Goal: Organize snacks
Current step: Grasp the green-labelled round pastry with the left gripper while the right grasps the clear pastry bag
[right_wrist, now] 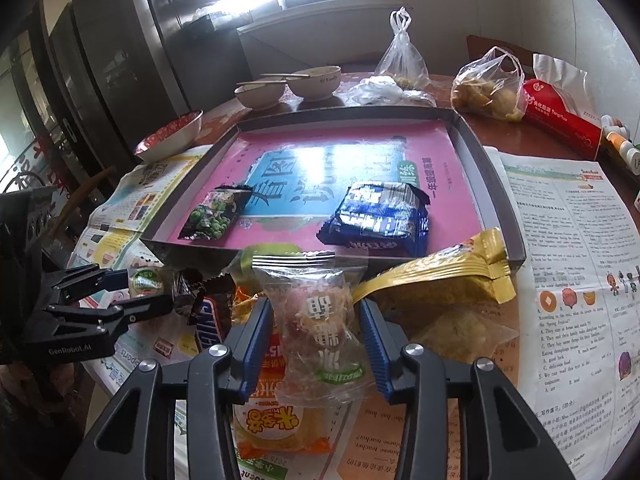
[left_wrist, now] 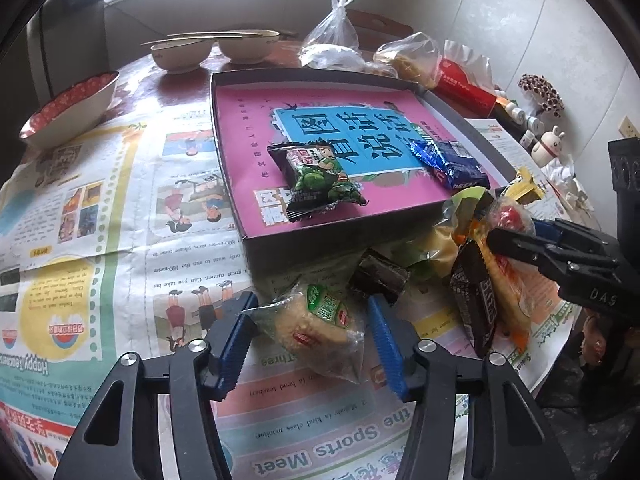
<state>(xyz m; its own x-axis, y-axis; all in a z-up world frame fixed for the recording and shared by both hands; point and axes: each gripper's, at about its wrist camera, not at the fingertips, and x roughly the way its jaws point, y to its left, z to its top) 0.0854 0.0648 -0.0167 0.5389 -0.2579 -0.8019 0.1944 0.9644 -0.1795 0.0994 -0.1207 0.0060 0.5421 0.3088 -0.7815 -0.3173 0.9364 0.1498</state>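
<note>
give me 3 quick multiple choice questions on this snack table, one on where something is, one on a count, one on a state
1. Where does the blue foil biscuit packet lie?
A. in the shallow grey box with the pink lining
B. in a bowl
C. on the newspaper

2. How many snack packets lie in that box?
A. none
B. two
C. five

3. What stands between the right gripper's blue pads?
A. nothing
B. a spoon
C. a clear-wrapped pastry with a green label

Answers:
1 A, it rests on the pink lining.
2 B, the blue packet and the black-and-green pea packet.
3 C, the pastry sits between both pads.
</note>
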